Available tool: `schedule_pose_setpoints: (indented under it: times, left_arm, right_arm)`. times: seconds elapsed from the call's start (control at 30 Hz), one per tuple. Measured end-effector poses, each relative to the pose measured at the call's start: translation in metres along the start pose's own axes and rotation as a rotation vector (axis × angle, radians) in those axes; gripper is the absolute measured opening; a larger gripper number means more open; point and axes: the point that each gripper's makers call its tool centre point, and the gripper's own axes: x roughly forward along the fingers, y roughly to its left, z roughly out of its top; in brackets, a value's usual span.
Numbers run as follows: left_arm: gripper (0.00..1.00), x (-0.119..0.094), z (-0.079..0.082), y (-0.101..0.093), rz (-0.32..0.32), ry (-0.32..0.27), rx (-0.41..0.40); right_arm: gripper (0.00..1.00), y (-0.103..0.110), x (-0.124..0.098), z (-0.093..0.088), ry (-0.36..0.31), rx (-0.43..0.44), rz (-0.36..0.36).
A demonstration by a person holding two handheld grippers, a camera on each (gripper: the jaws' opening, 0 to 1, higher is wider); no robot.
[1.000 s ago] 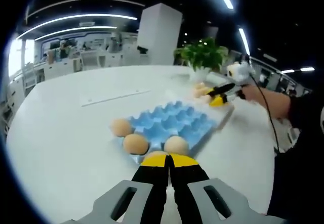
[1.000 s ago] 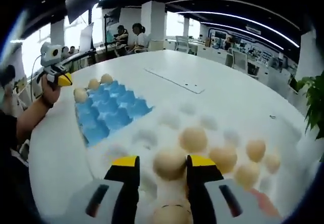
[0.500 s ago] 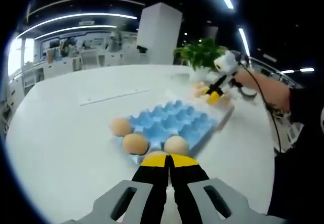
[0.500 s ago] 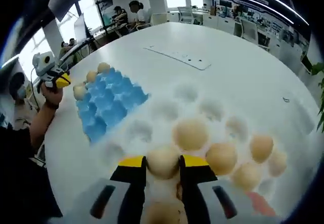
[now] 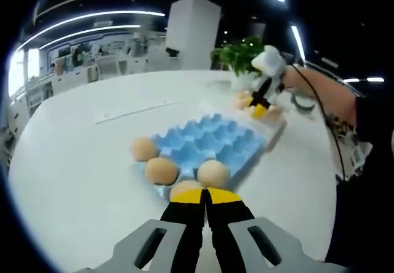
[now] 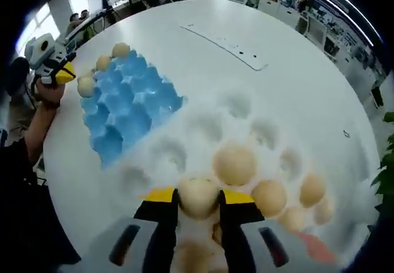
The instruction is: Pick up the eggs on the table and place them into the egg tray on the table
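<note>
White round table (image 6: 295,57) carries a blue egg tray (image 6: 126,110) with three eggs (image 5: 161,170) along its edge. Beside it, a white tray (image 6: 246,131) holds more eggs. The right gripper (image 6: 198,199) clamps one egg (image 6: 198,196) there. The left gripper (image 5: 204,195) has its jaws pressed together, empty, just before the blue tray.

Open-plan office, probably, long ceiling lights (image 5: 92,17), rows of desks (image 5: 92,69) and chairs, big white table (image 5: 74,162), potted plant (image 5: 237,54)
</note>
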Motion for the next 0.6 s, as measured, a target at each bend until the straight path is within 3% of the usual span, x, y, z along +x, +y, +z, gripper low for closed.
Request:
schedule_pose_setpoints:
  times: [0.17, 0.6]
  left_arm:
    - [0.01, 0.0005, -0.0017, -0.0006, -0.007, 0.002, -0.011]
    - [0.01, 0.0034, -0.0014, 0.0052, 0.01, 0.002, -0.005]
  right_arm:
    - [0.28, 0.0043, -0.0016, -0.0044, -0.003, 0.024, 0.033]
    - [0.26, 0.0038, -0.0059, -0.0001, -0.248, 0.02, 0.028]
